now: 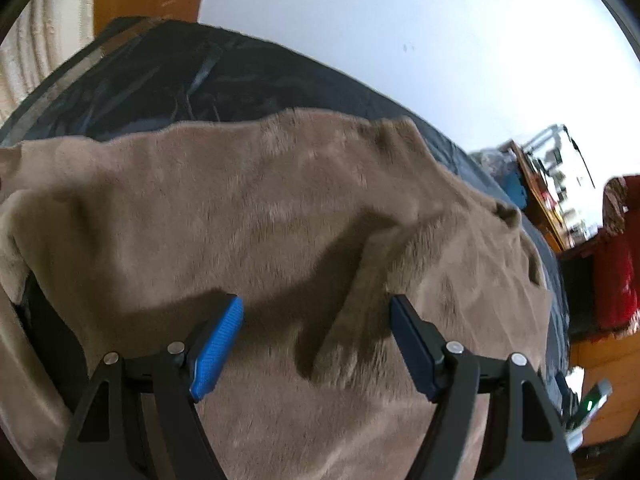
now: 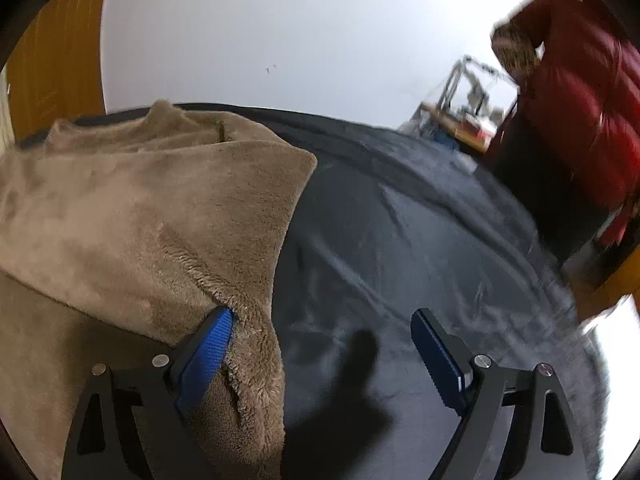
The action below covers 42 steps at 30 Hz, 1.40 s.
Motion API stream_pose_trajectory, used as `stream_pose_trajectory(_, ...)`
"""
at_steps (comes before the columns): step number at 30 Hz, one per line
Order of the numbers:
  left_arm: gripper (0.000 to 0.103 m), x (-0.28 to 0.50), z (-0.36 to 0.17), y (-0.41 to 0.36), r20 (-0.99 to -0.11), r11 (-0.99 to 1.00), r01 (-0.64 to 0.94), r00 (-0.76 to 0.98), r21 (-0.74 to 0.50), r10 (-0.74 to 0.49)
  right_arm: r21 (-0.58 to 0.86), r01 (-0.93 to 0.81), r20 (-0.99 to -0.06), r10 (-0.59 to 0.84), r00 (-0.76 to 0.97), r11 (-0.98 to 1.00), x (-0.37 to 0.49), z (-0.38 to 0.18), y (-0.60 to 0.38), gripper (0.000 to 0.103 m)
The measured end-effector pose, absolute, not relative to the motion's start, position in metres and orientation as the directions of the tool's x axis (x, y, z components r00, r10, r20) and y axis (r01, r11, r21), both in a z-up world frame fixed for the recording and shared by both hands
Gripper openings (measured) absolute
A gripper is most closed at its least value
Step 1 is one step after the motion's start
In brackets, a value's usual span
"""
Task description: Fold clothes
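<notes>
Plush tan fleece garment [image 1: 248,208] lies rumpled on glossy black sheet [image 2: 400,240].

The brown garment [image 1: 248,208] is thick plush fleece, matt, with a short fuzzy nap; its edge in the right wrist view shows curly, rougher pile. The dark cover [image 2: 400,240] beneath it is smooth woven cloth with a faint sheen and creases. The left gripper [image 1: 316,308] and right gripper [image 2: 322,320] have matt black plastic arms, ribbed blue pads [image 1: 218,352] and bright metal pins. The red jacket [image 2: 580,120] is glossy quilted fabric.
</notes>
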<state>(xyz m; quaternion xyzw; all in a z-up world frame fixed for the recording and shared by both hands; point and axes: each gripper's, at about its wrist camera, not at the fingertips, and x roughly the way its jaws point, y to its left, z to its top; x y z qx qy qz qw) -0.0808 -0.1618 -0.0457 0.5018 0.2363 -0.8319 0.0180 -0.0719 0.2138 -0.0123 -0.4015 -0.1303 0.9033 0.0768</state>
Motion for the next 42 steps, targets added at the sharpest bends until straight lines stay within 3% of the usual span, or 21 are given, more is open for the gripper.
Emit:
stream_pose_trajectory(5,0.079,-0.109,-0.059,-0.141,-0.863,-0.899,0.236,-0.445,-0.37,0.238,-0.325,-0.038,-0.691,0.265,-0.673,-0.945,-0.071,-0.012,0.214,0.091)
stream_pose_trajectory(10,0.076,-0.104,-0.051,-0.091,-0.857,-0.942,0.018,-0.42,-0.336,0.298,-0.31,-0.046,-0.696,0.259,-0.669,-0.95,-0.074,-0.012,0.219,0.093)
stream_pose_trajectory(14,0.06,-0.081,-0.036,-0.055,-0.847,-0.995,-0.093,-0.525,-0.043,0.085,-0.337,-0.043,-0.684,0.276,-0.675,-0.94,-0.076,-0.013,0.215,0.093)
stream_pose_trajectory(15,0.048,-0.078,-0.034,-0.054,-0.838,-0.996,-0.085,-0.544,-0.004,0.05,-0.334,-0.043,-0.685,0.274,-0.675,-0.941,-0.076,-0.013,0.215,0.093)
stream_pose_trajectory(17,0.033,-0.078,-0.028,-0.071,-0.822,-0.999,0.033,-0.568,0.026,-0.04,-0.33,-0.042,-0.687,0.27,-0.675,-0.943,-0.076,-0.013,0.215,0.093)
stream_pose_trajectory(21,0.035,-0.066,-0.013,-0.113,-0.773,-0.958,0.269,-0.586,0.096,-0.242,-0.338,-0.042,-0.683,0.275,-0.677,-0.94,-0.075,-0.013,0.214,0.093)
stream_pose_trajectory(22,0.037,-0.061,-0.008,-0.123,-0.759,-0.943,0.314,-0.587,0.108,-0.282,-0.335,-0.042,-0.684,0.273,-0.676,-0.941,-0.075,-0.013,0.214,0.093)
stream_pose_trajectory(23,0.047,-0.056,-0.006,-0.133,-0.749,-0.931,0.346,-0.585,0.116,-0.311,-0.329,-0.042,-0.687,0.27,-0.675,-0.943,-0.075,-0.013,0.215,0.093)
stream_pose_trajectory(24,0.058,-0.052,-0.005,-0.14,-0.749,-0.928,0.356,-0.585,0.109,-0.313,-0.324,-0.041,-0.689,0.266,-0.674,-0.945,-0.075,-0.013,0.216,0.093)
stream_pose_trajectory(25,0.062,-0.051,-0.007,-0.145,-0.755,-0.931,0.354,-0.585,0.091,-0.297,-0.322,-0.041,-0.69,0.265,-0.673,-0.946,-0.075,-0.013,0.216,0.093)
stream_pose_trajectory(28,0.065,-0.062,-0.018,-0.144,-0.808,-0.96,0.278,-0.573,-0.032,-0.139,-0.325,-0.042,-0.69,0.268,-0.673,-0.945,-0.075,-0.013,0.216,0.094)
stream_pose_trajectory(32,0.065,-0.079,-0.042,-0.13,-0.868,-0.964,0.202,-0.493,-0.172,0.052,-0.323,-0.043,-0.69,0.266,-0.673,-0.945,-0.075,-0.013,0.216,0.094)
stream_pose_trajectory(37,0.065,-0.104,-0.051,-0.105,-0.859,-0.977,0.203,-0.51,-0.069,-0.046,-0.331,-0.039,-0.687,0.269,-0.674,-0.943,-0.075,-0.013,0.215,0.094)
stream_pose_trajectory(39,0.058,-0.111,-0.054,-0.092,-0.867,-0.982,0.182,-0.496,-0.051,-0.047,-0.34,-0.037,-0.684,0.274,-0.676,-0.94,-0.074,-0.013,0.213,0.094)
stream_pose_trajectory(42,0.052,-0.102,-0.047,-0.063,-0.854,-0.989,0.002,-0.506,-0.146,0.125,-0.332,-0.036,-0.688,0.267,-0.675,-0.943,-0.075,-0.013,0.214,0.094)
